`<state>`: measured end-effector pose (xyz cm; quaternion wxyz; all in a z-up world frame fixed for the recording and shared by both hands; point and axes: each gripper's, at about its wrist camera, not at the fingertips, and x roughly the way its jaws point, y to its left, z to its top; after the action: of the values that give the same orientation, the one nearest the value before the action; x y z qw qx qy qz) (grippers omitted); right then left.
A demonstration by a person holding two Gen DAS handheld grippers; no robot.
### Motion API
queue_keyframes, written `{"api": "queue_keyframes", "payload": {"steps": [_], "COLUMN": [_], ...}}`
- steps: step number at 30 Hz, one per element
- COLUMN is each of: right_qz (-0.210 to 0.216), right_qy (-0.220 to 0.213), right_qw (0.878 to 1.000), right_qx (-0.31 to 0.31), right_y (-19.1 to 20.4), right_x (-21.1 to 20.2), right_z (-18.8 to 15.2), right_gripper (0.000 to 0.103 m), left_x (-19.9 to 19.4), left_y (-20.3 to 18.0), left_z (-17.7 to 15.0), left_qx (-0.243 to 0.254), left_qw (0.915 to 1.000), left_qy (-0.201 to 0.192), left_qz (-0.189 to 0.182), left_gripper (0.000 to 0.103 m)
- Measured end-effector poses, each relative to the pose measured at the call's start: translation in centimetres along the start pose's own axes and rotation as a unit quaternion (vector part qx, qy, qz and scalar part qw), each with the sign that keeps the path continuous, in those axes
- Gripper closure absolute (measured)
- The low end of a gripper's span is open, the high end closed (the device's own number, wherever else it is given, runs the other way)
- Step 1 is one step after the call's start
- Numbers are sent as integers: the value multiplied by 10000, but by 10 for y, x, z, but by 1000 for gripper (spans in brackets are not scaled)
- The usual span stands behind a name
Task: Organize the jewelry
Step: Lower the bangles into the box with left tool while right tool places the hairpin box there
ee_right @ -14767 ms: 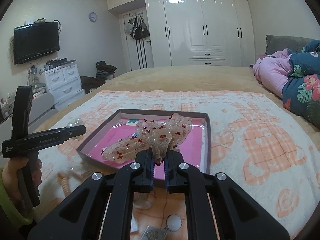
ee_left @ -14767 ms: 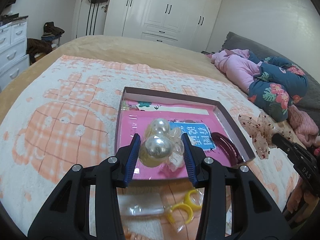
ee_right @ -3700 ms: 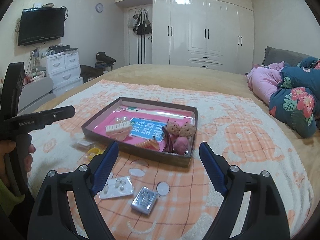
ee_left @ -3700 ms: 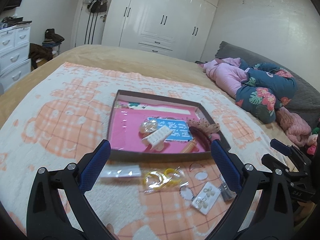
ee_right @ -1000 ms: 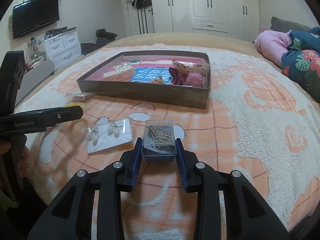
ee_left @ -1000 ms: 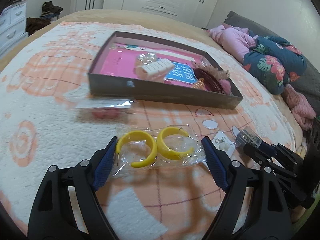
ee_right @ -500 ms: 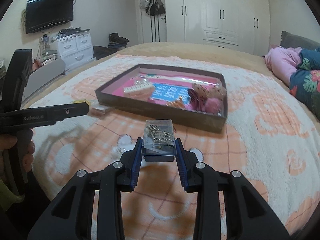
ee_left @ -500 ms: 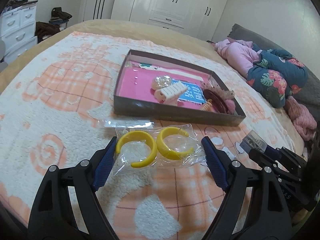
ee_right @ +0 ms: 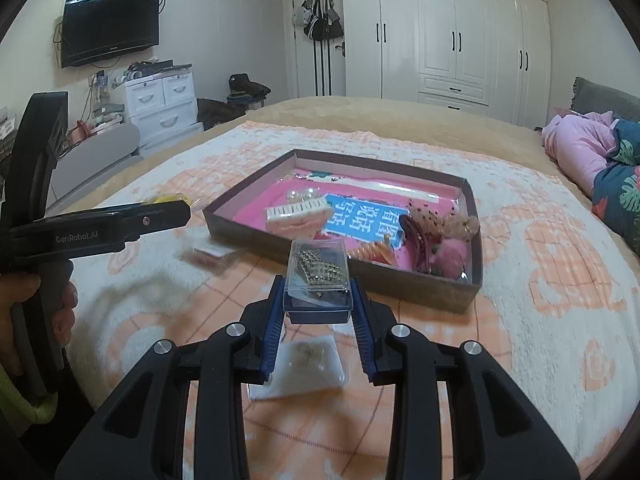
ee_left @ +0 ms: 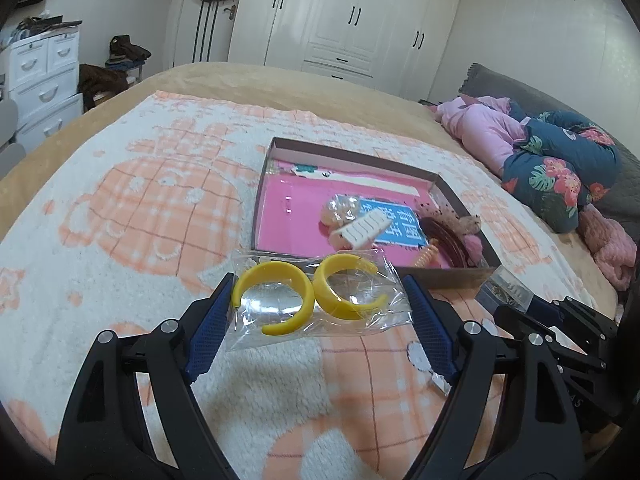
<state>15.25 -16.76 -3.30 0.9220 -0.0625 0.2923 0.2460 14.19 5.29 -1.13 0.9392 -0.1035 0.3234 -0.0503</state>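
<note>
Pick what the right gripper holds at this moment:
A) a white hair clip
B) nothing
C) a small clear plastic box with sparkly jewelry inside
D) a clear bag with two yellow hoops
C: in the right wrist view the right gripper is clamped on the small clear box above the blanket.

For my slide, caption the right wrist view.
Right gripper carrying a clear jewelry case toward the tray on the bed.

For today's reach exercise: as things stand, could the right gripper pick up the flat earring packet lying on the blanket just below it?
Probably not yet: the right gripper has its jaws shut on the clear jewelry case, so the earring packet stays out of its grasp until that case is set down.
</note>
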Motion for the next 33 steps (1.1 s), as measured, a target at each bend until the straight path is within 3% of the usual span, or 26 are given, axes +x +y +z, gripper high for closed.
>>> {"api": "queue_keyframes", "payload": {"steps": [16, 33], "right_qz": [-113, -530], "right_qy": [-29, 247], "right_qw": [9999, 9981], "right_qx": [10, 181], "right_y": [-11, -49], "right_x": [42, 86], "right_z": [29, 44], "right_gripper": [72, 72], "left_x": [36, 103], "left_y": [7, 11], "left_z": [28, 61], "left_qx": [80, 256], "left_qw": [9999, 9990], "left_qy": [95, 343], "left_qz": [59, 143], "left_gripper": [30, 30]}}
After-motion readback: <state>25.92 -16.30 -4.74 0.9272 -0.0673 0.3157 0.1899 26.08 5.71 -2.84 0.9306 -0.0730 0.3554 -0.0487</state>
